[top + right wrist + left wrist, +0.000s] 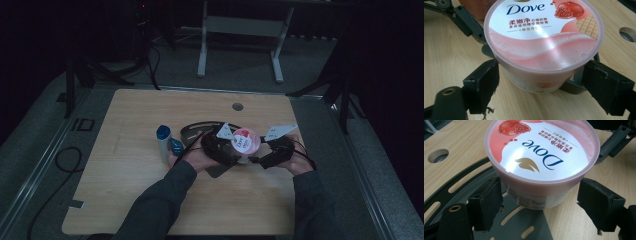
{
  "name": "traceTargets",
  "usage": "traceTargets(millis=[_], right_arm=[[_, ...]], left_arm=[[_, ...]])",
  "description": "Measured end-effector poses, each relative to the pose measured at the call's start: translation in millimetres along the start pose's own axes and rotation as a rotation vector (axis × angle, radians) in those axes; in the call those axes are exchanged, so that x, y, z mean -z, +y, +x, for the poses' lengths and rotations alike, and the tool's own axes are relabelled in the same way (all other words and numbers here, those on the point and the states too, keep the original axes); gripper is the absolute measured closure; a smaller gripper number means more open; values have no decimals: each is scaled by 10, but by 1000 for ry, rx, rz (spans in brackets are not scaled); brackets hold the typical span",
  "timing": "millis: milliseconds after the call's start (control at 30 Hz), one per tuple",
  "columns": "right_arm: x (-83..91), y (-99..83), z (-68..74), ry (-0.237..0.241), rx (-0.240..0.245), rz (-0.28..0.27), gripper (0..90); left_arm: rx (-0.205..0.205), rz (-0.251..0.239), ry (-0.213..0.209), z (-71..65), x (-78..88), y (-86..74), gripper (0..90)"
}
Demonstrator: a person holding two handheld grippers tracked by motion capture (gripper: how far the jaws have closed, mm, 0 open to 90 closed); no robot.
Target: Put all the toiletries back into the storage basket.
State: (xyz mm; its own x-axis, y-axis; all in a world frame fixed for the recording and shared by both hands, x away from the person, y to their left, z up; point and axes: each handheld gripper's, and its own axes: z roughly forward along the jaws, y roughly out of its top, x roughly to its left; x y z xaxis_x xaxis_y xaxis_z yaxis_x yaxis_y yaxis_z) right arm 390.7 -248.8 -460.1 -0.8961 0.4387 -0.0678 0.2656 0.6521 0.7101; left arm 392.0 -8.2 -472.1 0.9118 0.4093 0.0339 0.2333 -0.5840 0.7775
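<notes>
A pink Dove tub (245,141) with a pomegranate picture on its lid stands at the table's middle, partly on a dark grey slotted plate (195,131). My left gripper (227,150) comes at it from the left and my right gripper (265,156) from the right. In the left gripper view the tub (541,162) sits between the open jaws of the left gripper (539,206), with small gaps to both pads. In the right gripper view the tub (544,45) is likewise straddled by the open right gripper (541,88); its pads stand close beside the tub's wall.
A white bottle with a blue cap (163,142) stands left of my left hand, a small blue object (176,146) beside it. A cable hole (237,106) lies behind the tub. The table edge (320,150) runs close on the right. White desk legs (202,50) stand beyond the table.
</notes>
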Motion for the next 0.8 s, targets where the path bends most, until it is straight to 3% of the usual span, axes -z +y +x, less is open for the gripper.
traceTargets(millis=[100,533,800], right_arm=[[3,12,-38,1,-3,0,157],[-93,40,-171,-17,-11,24,177],[-147,106,-284,-34,-3,61,175]], left_arm=[[7,4,-2,32,-9,20,200],[5,32,62,105,-99,59,200],[39,30,89,179,-174,87,200]])
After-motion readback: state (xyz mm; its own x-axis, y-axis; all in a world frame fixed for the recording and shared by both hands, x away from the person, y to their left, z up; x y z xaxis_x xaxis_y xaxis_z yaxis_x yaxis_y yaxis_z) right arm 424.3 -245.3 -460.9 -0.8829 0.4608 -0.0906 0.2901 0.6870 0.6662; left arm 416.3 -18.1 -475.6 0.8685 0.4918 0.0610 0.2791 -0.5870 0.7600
